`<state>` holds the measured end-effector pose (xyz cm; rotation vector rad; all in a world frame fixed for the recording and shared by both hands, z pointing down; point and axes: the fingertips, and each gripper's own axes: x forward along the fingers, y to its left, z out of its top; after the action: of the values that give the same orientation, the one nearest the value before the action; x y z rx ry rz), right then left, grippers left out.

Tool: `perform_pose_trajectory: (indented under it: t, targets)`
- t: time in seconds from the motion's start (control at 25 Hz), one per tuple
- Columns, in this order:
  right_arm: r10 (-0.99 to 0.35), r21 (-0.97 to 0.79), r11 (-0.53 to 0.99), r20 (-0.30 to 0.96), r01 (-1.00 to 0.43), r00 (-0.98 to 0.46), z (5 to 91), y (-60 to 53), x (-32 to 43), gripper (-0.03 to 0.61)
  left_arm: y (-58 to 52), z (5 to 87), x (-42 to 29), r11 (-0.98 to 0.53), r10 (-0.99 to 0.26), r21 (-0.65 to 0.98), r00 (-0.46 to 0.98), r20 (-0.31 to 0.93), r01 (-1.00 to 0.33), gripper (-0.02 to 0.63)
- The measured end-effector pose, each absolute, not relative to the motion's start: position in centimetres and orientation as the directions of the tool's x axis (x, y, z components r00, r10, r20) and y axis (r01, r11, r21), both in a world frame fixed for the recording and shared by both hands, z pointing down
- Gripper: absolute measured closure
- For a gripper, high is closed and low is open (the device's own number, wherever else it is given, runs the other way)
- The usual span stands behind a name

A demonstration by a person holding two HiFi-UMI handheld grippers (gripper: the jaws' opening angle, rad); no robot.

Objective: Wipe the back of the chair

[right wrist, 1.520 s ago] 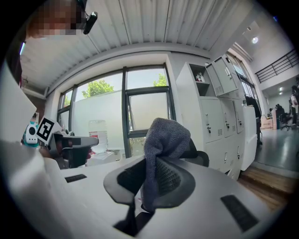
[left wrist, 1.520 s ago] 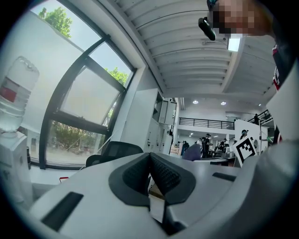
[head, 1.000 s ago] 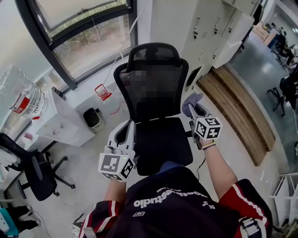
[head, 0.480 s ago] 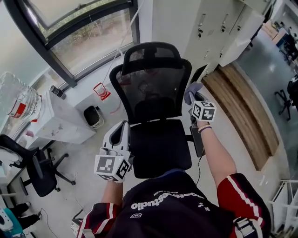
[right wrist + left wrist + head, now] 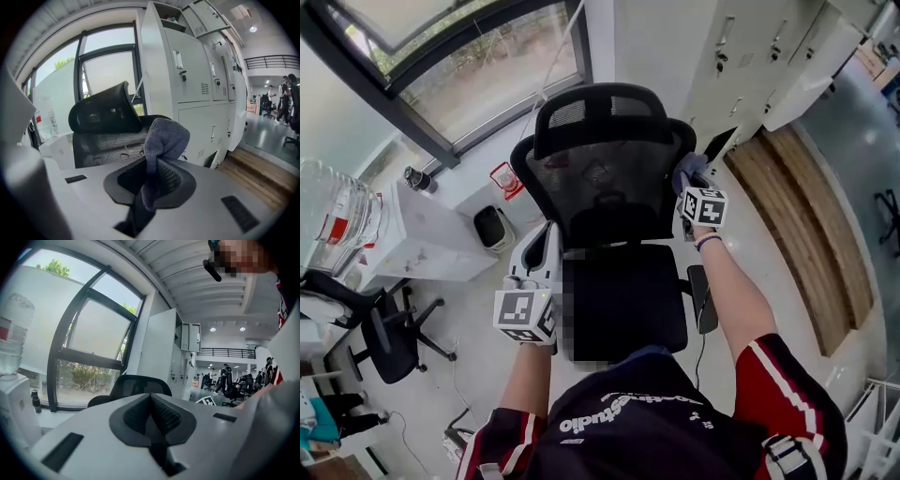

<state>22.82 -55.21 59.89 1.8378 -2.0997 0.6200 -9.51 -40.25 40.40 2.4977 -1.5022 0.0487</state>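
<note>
Right arm stretched forward; right tongs (image 5: 692, 180) pinching a grey, fuzzy, bunched cloth (image 5: 165, 135) by the right edge of the office chair's black mesh back (image 5: 602, 183). Bent left arm holds left tongs (image 5: 549, 236) low beside the seat, pressed together, empty.

A big window (image 5: 487, 75) sits at eleven o'clock, white lockers (image 5: 750, 56) at one, a wooden platform (image 5: 811, 220) at three.

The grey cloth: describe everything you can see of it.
The grey cloth looks like soft, fuzzy microfibre. It is bunched, pinched between the shut jaws of the right gripper, its free end folded into a rounded hump above them. It sits beside the right edge of the black mesh chair back; whether it touches the chair cannot be told.
</note>
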Motion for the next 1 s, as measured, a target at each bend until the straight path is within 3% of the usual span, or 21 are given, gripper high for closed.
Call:
perform_pose_trajectory:
  t: [0.24, 0.4, 1.0]
  targets:
    - [-0.85, -0.113, 0.056, 0.515, -0.992, -0.107, 62.9, -59.5, 23.5, 0.517, -40.8, 40.9, -9.7, -0.423, -0.88, 0.154, 0.446, 0.165, -0.893, 0.591]
    - [-0.841, -0.119, 0.1, 0.52, -0.988, -0.148, 63.9, -61.1, 19.5, 0.517, -39.9, 41.4, -12.5, -0.376, -0.897, 0.157, 0.401, 0.185, -0.913, 0.591]
    - [-0.735, -0.188, 0.444, 0.483, -0.876, -0.476, 63.4, -62.4, -10.2, 0.517, -34.3, 42.1, -24.3, -0.178, -0.95, 0.172, 0.215, 0.227, -0.969, 0.591]
